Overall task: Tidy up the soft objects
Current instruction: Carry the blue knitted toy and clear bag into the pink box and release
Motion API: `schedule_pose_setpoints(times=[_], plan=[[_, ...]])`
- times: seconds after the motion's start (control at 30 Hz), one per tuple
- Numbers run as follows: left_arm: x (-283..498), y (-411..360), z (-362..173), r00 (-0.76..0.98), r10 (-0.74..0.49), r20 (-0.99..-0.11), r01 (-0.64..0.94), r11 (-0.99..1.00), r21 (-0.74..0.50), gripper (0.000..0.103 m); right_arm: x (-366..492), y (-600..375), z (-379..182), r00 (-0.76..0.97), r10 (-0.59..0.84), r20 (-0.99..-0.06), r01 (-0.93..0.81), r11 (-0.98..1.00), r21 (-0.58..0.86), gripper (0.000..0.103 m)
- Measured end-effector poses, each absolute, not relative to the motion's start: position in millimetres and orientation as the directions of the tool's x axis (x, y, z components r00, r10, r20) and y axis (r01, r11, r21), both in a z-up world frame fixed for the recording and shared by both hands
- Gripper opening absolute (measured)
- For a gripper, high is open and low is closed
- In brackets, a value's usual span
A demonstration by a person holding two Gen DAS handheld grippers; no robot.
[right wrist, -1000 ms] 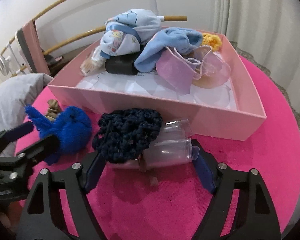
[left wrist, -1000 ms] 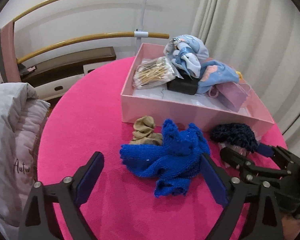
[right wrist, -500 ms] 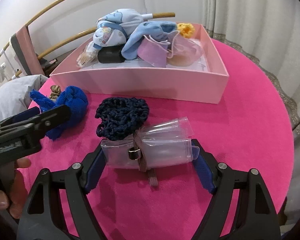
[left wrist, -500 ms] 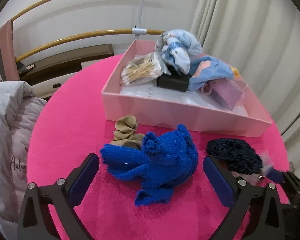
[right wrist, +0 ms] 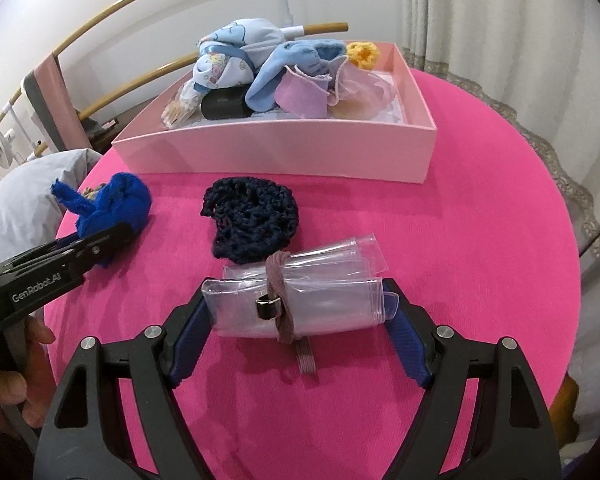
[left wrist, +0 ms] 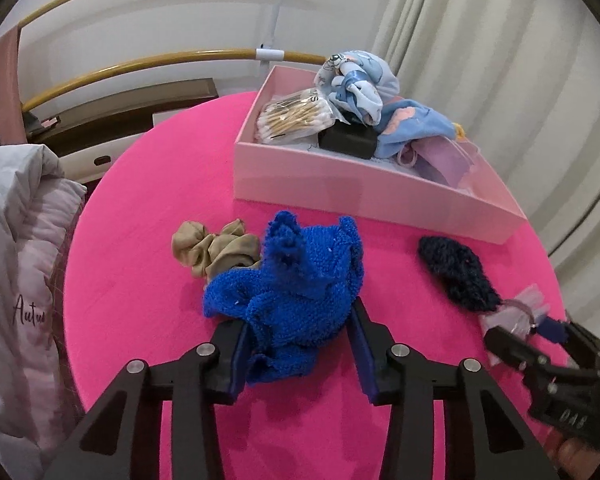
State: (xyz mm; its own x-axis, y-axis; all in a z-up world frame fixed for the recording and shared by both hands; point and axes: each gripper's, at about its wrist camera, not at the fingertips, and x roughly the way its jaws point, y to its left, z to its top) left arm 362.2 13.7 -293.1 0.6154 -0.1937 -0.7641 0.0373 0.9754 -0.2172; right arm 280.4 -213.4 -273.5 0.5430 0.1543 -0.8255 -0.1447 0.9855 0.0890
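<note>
My left gripper [left wrist: 298, 322] has closed its jaws on a bright blue knitted cloth [left wrist: 296, 280] lying on the pink table; it also shows in the right wrist view [right wrist: 116, 204]. My right gripper [right wrist: 296, 308] grips a rolled bundle of clear plastic bags [right wrist: 296, 304] bound with a strap. A dark navy crocheted piece [right wrist: 252, 220] lies just beyond the bundle, also in the left wrist view [left wrist: 456, 276]. A tan scrunchie [left wrist: 212, 250] lies left of the blue cloth. The pink box [right wrist: 284, 152] holds several soft items.
The pink box [left wrist: 372, 196] also holds a pack of cotton swabs [left wrist: 296, 118] and a black case [left wrist: 346, 140]. A grey padded garment [left wrist: 16, 240] lies at the table's left. Curtains hang on the right; curved wooden rails stand behind.
My left gripper moved forward and closed its jaws onto the blue cloth. My right gripper pulled back with the plastic bundle, away from the navy piece.
</note>
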Motion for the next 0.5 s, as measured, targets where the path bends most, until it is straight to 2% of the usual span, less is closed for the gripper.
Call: schedule_pose_setpoints(times=[0.27,0.5], plan=[[321,23,-279,0.654,-0.195,-0.731,0.095,0.980,-0.176,0.037,255,-218,-262,0.562,0.168,-0.810,-0.139,0.984,0.107,0.077],[274,10,-258,0.736,-0.182,-0.652,0.179,0.981,-0.072,0.037,242,-213,-249,0.588,0.176,-0.790,-0.151,0.983,0.107,0.077]])
